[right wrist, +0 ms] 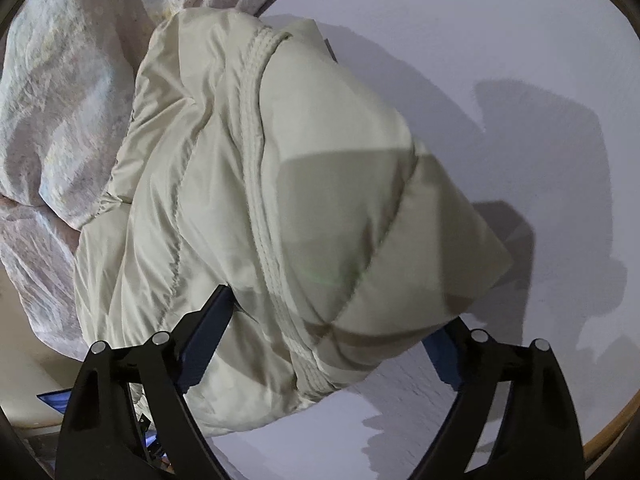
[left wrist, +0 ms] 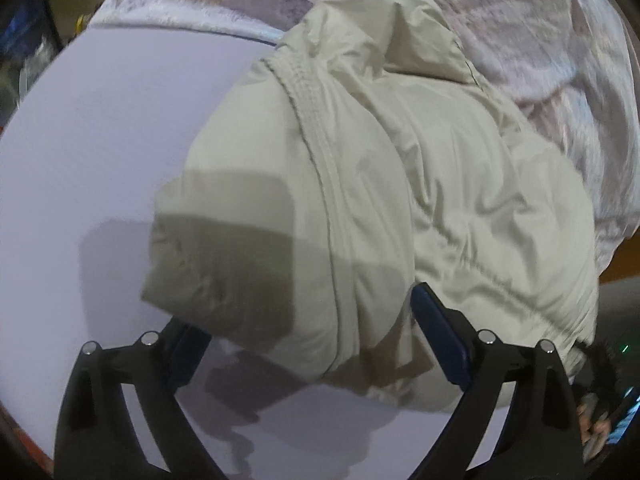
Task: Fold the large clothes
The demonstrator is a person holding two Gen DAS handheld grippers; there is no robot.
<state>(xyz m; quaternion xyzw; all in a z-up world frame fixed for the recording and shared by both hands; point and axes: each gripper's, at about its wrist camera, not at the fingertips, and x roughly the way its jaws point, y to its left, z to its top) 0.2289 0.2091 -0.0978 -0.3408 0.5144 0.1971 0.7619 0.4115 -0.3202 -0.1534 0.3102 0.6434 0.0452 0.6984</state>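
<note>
A cream puffer jacket (left wrist: pixel 360 184) lies bunched in a thick bundle on a pale lilac-white surface (left wrist: pixel 100 140), a ribbed seam running down its middle. My left gripper (left wrist: pixel 300 308) points down over the bundle's near end. Its jaws stand wide, one finger (left wrist: pixel 188 356) beside the jacket's left corner and the other finger (left wrist: pixel 440 336) against the padding. In the right wrist view the same jacket (right wrist: pixel 248 184) fills the centre. My right gripper (right wrist: pixel 334 310) straddles its near end, also wide, left finger (right wrist: pixel 208 340) on the fabric and right finger (right wrist: pixel 444 356) partly hidden under a corner.
A crumpled pinkish-white cover (left wrist: pixel 540 40) lies behind the jacket, also seen at the left as the same cover (right wrist: pixel 52 120). A wooden rim (right wrist: pixel 616 424) edges the white surface (right wrist: pixel 500 40). A hand with a dark furry cuff (left wrist: pixel 596 408) holds a lit screen at the lower right.
</note>
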